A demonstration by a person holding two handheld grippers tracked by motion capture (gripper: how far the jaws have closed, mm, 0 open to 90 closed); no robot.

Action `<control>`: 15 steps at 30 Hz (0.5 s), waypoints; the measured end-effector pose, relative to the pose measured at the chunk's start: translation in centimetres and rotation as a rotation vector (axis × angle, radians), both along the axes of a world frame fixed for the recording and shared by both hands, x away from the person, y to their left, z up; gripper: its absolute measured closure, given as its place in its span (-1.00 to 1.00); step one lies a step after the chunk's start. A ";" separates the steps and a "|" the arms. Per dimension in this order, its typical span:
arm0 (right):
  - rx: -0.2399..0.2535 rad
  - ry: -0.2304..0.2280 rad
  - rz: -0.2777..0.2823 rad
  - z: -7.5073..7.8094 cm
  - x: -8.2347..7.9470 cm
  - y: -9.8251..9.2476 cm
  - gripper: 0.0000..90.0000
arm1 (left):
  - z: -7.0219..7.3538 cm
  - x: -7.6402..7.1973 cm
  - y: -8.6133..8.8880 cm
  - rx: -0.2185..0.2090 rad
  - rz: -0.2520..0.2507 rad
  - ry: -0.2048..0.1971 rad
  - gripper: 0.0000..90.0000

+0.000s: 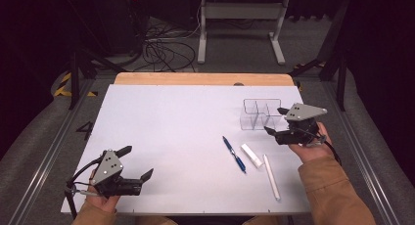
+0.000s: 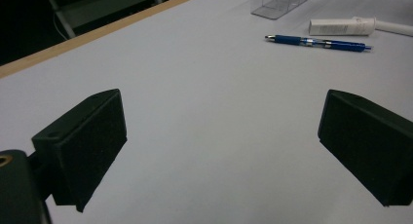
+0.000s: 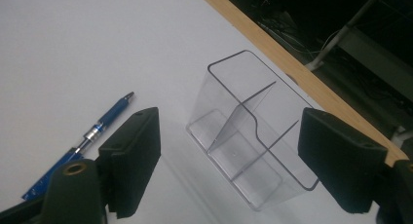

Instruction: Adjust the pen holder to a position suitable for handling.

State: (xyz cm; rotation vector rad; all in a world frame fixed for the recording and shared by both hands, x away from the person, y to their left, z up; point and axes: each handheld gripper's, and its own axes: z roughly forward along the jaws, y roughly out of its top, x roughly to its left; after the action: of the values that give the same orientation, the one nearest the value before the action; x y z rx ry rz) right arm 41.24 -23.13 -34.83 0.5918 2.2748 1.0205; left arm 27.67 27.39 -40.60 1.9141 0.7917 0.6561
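The right claw (image 3: pixel 229 160) stands apart, nothing gripped, with the clear plastic organizer (image 3: pixel 248 136) just ahead between its jaws, on the white tabletop (image 1: pixel 171 137). The organizer is boxy, glossy, with thin dividers.

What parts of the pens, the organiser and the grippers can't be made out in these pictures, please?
- Blue pen: rear end behind a jaw, right gripper view.
- White pen: cut off by frame edge, left gripper view.
- Clear organiser: right side behind the right gripper, high view.
- White tube: print too small.
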 end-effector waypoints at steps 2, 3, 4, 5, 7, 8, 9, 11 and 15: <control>-0.017 0.007 0.008 0.0 0.2 0.1 -0.38 | 0.0 -0.1 0.0 0.000 -0.001 0.000 -0.90; -0.026 0.010 0.012 0.1 0.4 0.1 -0.35 | 0.0 -0.1 -0.1 -0.001 -0.002 -0.001 -0.90; -0.030 0.014 0.012 0.1 0.6 0.1 -0.31 | 0.0 -0.1 -0.1 0.000 -0.001 -0.001 -0.90; -0.036 0.023 0.014 0.1 0.8 0.1 -0.27 | 0.0 -0.1 -0.1 0.000 -0.002 -0.001 -0.90; -0.046 0.051 0.017 0.2 1.4 0.1 -0.21 | 0.0 0.0 -0.1 0.001 -0.002 0.001 -0.90; -0.051 0.070 0.014 0.2 1.8 0.2 -0.19 | 0.0 -0.1 -0.1 0.001 -0.003 0.001 -0.90; -0.059 0.084 0.015 0.2 2.1 0.2 -0.16 | 0.0 -0.1 0.0 0.002 -0.002 -0.001 -0.90; -0.071 0.101 0.024 0.2 2.7 0.3 -0.14 | 0.0 0.0 0.0 0.002 -0.001 0.001 -0.90; -0.094 0.122 0.045 0.2 3.8 0.5 -0.01 | 0.0 0.0 0.0 0.000 -0.001 0.004 -0.90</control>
State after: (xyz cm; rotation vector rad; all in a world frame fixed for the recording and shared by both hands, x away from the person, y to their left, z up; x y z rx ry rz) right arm 45.02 -22.66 -34.58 0.5801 2.4379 0.9148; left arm 27.64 27.39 -40.62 1.9161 0.7936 0.6513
